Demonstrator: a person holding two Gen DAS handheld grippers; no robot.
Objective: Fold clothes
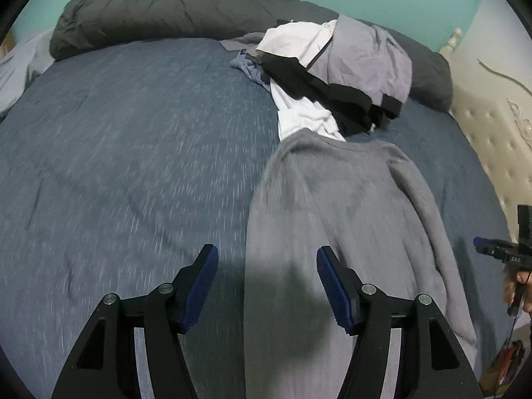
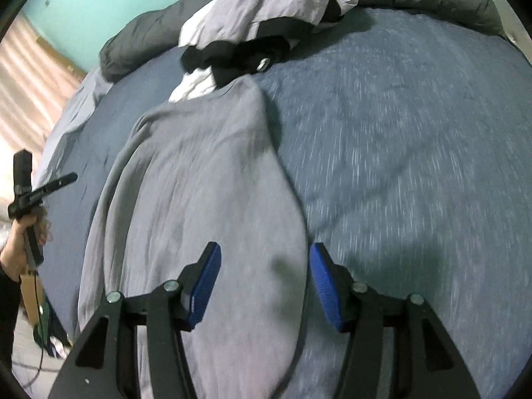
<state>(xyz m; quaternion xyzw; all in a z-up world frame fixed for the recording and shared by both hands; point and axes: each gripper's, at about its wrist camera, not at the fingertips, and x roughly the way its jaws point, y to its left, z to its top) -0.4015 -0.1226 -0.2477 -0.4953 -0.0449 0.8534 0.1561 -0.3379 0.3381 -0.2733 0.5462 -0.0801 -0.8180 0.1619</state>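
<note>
Nearest you, your left gripper (image 1: 267,286) and right gripper (image 2: 264,286) both hang open over the bed (image 1: 133,153), holding nothing. Below them the grey sweatshirt (image 1: 349,219) lies lengthwise, apparently partly folded (one long edge looks doubled over), so the crosswise folds are probably still ahead. Farther off, the clothes pile (image 1: 335,69) sits untouched beside the dark duvet (image 1: 149,13). Only the right wrist view shows the striped curtain (image 2: 30,76); only the left shows the tufted headboard (image 1: 495,146).
</note>
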